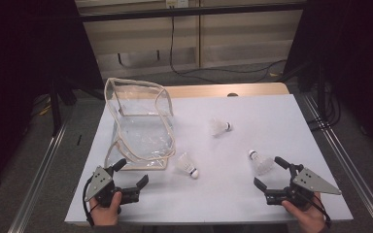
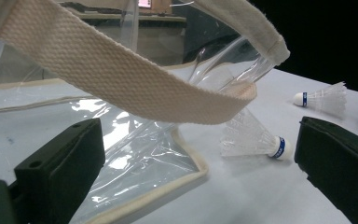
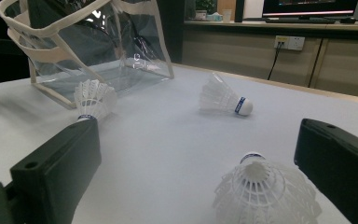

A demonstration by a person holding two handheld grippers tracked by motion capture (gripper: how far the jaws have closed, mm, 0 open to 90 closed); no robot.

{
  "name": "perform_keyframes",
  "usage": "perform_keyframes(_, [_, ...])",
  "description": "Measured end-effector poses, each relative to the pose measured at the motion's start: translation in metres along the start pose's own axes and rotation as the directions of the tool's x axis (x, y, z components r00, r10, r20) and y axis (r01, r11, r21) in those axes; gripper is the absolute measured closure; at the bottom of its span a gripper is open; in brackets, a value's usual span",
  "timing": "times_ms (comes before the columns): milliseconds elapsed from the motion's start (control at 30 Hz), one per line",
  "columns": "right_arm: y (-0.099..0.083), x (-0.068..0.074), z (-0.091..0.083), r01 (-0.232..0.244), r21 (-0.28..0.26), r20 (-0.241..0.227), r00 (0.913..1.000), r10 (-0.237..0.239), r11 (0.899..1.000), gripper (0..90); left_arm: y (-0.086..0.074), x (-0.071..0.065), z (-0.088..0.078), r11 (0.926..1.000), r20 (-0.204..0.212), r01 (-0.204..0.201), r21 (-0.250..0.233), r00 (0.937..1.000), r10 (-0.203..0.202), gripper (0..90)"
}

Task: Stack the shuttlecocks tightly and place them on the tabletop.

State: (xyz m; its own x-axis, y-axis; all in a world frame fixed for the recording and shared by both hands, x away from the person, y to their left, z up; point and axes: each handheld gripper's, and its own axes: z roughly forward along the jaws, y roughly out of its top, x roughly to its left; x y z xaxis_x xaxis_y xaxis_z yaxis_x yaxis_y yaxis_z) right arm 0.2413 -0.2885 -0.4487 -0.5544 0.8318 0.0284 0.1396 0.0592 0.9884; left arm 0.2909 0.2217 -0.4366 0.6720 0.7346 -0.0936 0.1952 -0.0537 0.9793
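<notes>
A clear plastic bag with cream webbing trim stands open at the table's left. Three white shuttlecocks lie on the white tabletop: one beside the bag's front corner, one in the middle, one at the right. My left gripper is open at the bag's front edge; its own view has the bag's strap just ahead and the near shuttlecock towards its right jaw. My right gripper is open, with the right shuttlecock loose between its jaw tips, nearer the right jaw.
A bare wooden strip runs along the table's far edge. Metal rails flank the table on both sides. Cables trail on the floor behind. Open tabletop lies between the two grippers and across the far right.
</notes>
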Motion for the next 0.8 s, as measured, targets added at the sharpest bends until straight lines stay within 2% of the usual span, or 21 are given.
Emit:
perform_keyframes(267, [0.001,-0.001,-0.002,0.001,-0.002,0.007,1.0,-0.001,1.0,0.2,0.0,-0.003,-0.001,1.0,0.003,0.007,0.003,1.0,-0.007,1.2])
perform_keyframes(500, [0.001,-0.001,-0.002,-0.001,-0.003,0.002,1.0,0.001,1.0,0.2,0.0,-0.012,0.002,0.9998,0.046,0.0,0.021,0.999,-0.001,1.4])
perform_keyframes(800, [0.002,0.001,0.001,0.004,0.0,-0.009,1.0,-0.004,1.0,0.4,0.001,-0.018,0.006,0.9992,0.057,-0.007,0.039,0.9984,0.005,1.5])
